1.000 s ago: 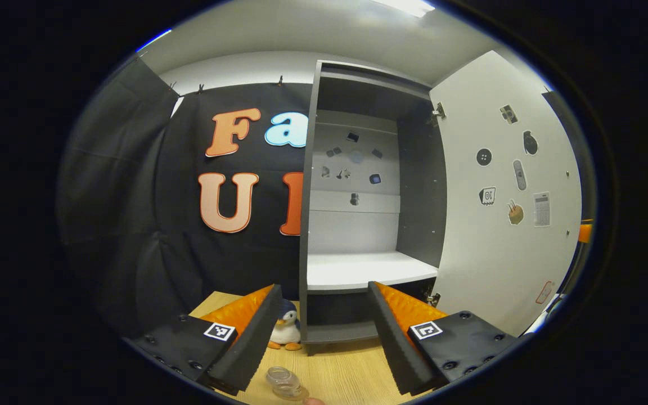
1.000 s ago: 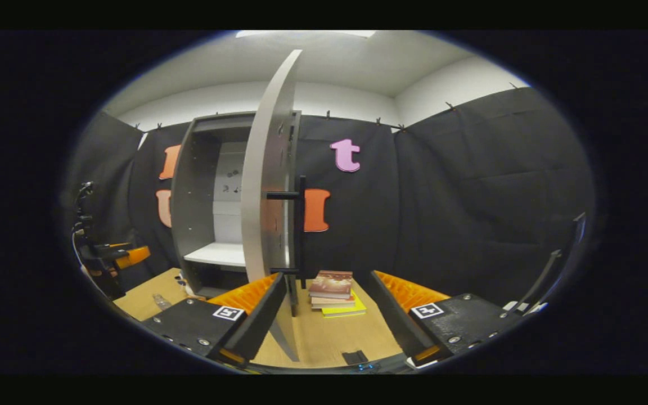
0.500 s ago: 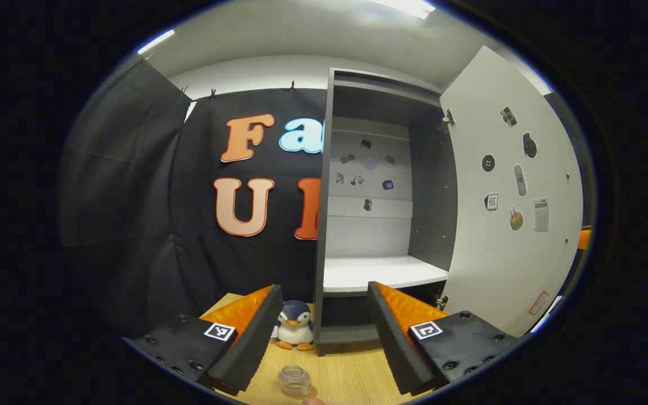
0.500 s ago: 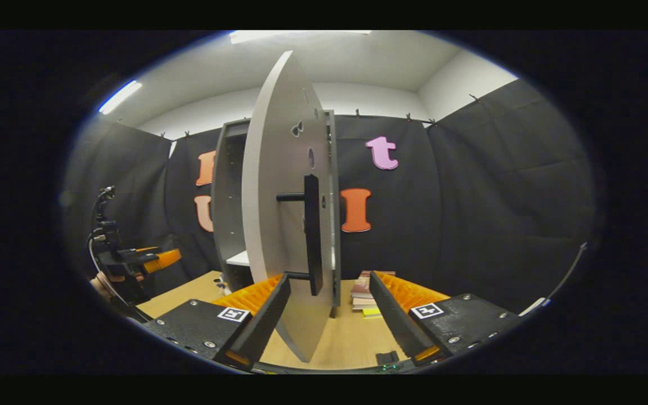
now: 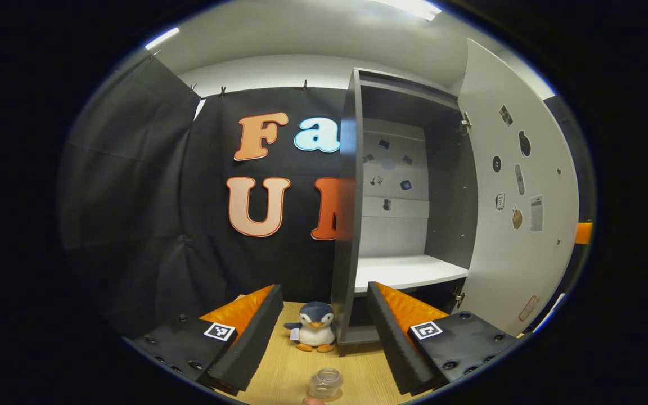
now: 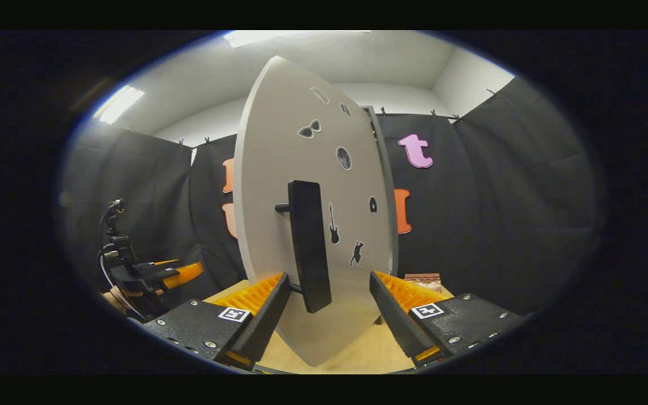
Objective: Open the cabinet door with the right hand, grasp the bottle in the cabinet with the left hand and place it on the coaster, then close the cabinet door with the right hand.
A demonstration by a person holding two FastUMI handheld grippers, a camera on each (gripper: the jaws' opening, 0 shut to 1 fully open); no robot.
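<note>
Looking along my left hand-held gripper [image 5: 321,332], I see its two fingers spread wide apart with nothing between them. Down low between them, on the wooden counter [image 5: 290,371], stands the small clear bottle [image 5: 325,383]. It is upright and sits on a round coaster [image 5: 335,394] that peeks out under it. A little past the bottle sits a toy penguin [image 5: 314,326], just beside the foot of the grey cabinet [image 5: 348,225]. The cabinet is open, and its white shelf [image 5: 408,271] has nothing on it. Small stickers dot its back wall. The cabinet door [image 5: 518,214] swings out on the right side of this view, with stickers on its inner face.

In the right gripper view, my right hand-held gripper [image 6: 327,309] is also spread wide and holds nothing. The door [image 6: 313,185] stands right in front of it, partly open, and its black handle [image 6: 308,247] hangs between the two fingers without touching either one. Off to the left of that view I can see the left hand-held gripper [image 6: 180,274], held by a hand. A book [image 6: 422,279] peeks out behind the door on the right.
</note>
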